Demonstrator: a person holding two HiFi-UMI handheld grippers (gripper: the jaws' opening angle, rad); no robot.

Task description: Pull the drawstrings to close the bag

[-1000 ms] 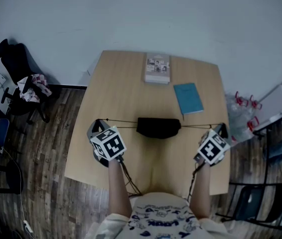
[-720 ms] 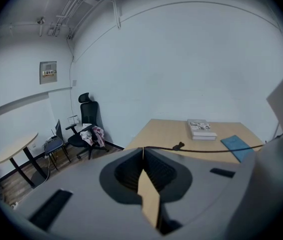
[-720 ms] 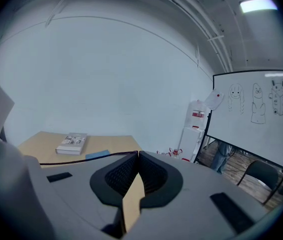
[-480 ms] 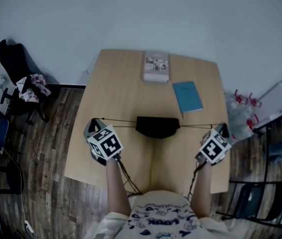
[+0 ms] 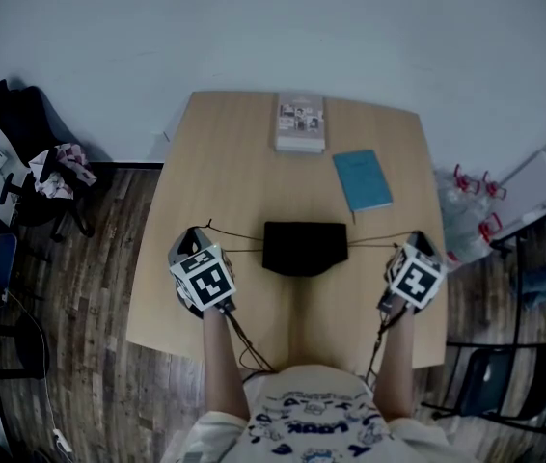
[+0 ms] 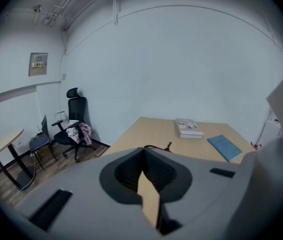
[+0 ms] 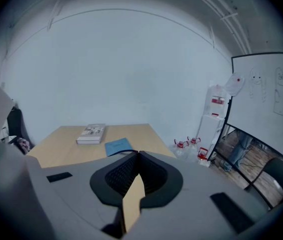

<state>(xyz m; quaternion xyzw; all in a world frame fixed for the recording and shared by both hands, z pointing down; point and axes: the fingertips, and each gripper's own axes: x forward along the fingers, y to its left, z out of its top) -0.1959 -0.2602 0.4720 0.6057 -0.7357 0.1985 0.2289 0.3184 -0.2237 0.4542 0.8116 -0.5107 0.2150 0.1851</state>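
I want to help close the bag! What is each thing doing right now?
Black bag: lying flat; can't tell if its mouth is closed.
Left tool: shut on the left drawstring.
Right tool: shut on the right drawstring.
Left drawstring: stretched from bag to left tool.
Right drawstring: stretched from bag to right tool.
Blue book: closed, lying flat.
Grey book: closed, lying flat.

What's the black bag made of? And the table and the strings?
The black bag looks like soft, matte cloth: its outline is rumpled and nothing shines. The table looks like pale wood or wood-look board, smooth and evenly tan. The drawstrings seem to be thin dark cord, too fine to tell more.
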